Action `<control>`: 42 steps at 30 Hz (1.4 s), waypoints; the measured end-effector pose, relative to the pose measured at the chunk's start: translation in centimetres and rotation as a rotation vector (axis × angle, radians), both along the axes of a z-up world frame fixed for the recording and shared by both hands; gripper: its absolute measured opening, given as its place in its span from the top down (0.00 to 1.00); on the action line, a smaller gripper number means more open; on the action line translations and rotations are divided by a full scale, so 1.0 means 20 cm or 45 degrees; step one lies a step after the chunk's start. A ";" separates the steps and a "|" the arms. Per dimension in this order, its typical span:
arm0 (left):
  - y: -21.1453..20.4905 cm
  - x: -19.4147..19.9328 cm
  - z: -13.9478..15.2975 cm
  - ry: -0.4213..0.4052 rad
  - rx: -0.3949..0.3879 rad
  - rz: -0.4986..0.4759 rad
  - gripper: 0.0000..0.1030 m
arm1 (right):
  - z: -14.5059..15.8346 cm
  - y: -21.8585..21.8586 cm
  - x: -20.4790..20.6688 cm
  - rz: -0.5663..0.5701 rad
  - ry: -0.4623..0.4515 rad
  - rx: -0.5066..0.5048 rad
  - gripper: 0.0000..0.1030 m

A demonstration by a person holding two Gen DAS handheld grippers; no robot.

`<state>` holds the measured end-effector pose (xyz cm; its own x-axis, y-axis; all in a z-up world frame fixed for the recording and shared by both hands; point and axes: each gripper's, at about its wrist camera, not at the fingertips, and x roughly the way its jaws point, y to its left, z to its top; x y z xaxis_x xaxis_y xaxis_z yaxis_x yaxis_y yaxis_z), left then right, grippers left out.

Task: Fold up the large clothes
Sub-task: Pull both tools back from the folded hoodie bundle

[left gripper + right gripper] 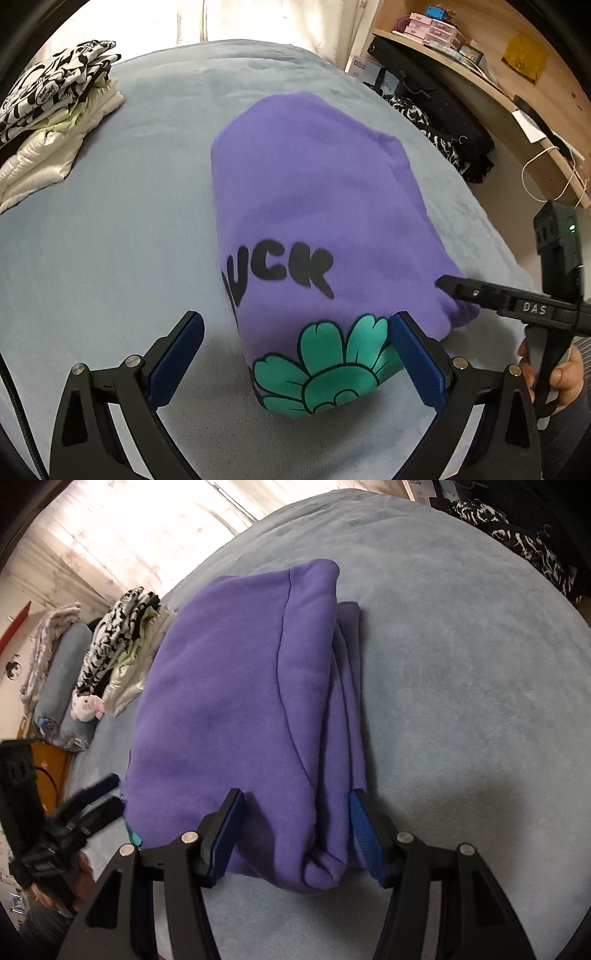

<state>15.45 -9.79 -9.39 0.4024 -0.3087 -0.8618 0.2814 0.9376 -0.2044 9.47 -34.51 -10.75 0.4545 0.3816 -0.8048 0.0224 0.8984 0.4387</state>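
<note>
Looking down through my left-wrist camera, I see the purple sweatshirt [314, 206] already folded into a thick, compact bundle lying on the pale blue bed cover [110, 229]. Black block letters and a teal flower print [328, 369] show on its near end. My left gripper [295, 354] has its fingers [177, 362] spread wide: the near end of the bundle lies between the blue ribbed pads, but neither seems to press on it. My right gripper [458, 288] reaches in from the right, its tip at the sweatshirt's edge. A stack of folded clothes [55, 118], one patterned black and white and one glossy cream, sits well apart at the far left, so I judge this garment nearly finished, with only tidying or moving it to the stack left.

From my right-wrist camera, the sweatshirt [229, 701] shows its plain side: soft, matte fleece, with rounded rolled edges and several layers stacked along the right. My right gripper [295, 827] stands about half open, its fingers [364, 830] straddling the near fold without clamping it. The bed cover [461, 701] looks plush and slightly napped. My left gripper [99, 794] blurs at the lower left.
</note>
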 end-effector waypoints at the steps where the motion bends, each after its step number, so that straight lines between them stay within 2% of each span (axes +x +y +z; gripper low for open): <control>1: 0.00 -0.01 -0.01 0.003 -0.004 0.004 0.03 | 0.00 0.01 -0.01 0.005 -0.011 -0.057 0.58; 2: -0.01 -0.01 -0.03 0.010 -0.013 0.002 0.03 | 0.01 0.01 -0.02 0.009 -0.015 -0.078 0.76; 5: -0.02 -0.02 -0.09 0.034 -0.032 0.008 0.03 | 0.00 0.01 -0.06 -0.015 -0.033 -0.159 0.79; 9: 0.00 0.00 -0.24 0.145 -0.098 0.063 0.02 | -0.10 0.02 -0.07 -0.029 -0.013 -0.185 0.79; 14: 0.03 0.00 -0.26 0.174 -0.161 0.098 0.02 | -0.10 0.02 -0.07 -0.035 -0.027 -0.207 0.78; 22: 0.01 -0.07 -0.13 0.094 -0.060 0.095 0.02 | -0.04 0.05 -0.13 -0.073 -0.061 -0.241 0.62; 25: 0.01 -0.11 -0.10 0.111 -0.045 0.101 0.02 | -0.01 0.07 -0.16 -0.091 -0.071 -0.263 0.57; 29: 0.02 -0.16 -0.09 0.156 0.043 0.127 0.02 | 0.00 0.06 -0.21 -0.106 -0.067 -0.237 0.55; 30: 0.04 -0.17 -0.09 0.160 0.053 0.125 0.02 | 0.01 0.06 -0.22 -0.109 -0.064 -0.231 0.51; 33: 0.07 -0.20 -0.08 0.194 0.061 0.095 0.02 | 0.02 0.07 -0.23 -0.100 -0.055 -0.223 0.39; 37: 0.14 -0.24 -0.06 0.214 0.029 0.094 0.02 | 0.03 0.08 -0.26 -0.076 -0.032 -0.216 0.36; 41: 0.18 -0.23 -0.01 0.227 -0.015 0.115 0.02 | 0.05 0.09 -0.28 -0.038 -0.015 -0.181 0.17; 42: 0.19 -0.23 0.00 0.231 -0.023 0.112 0.02 | 0.07 0.10 -0.28 -0.029 -0.030 -0.171 0.16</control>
<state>10.90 -5.92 -9.35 0.2671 -0.2950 -0.9174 0.1558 0.9527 -0.2610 3.85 -32.59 -9.30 0.4811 0.2604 -0.8371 0.0351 0.9484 0.3151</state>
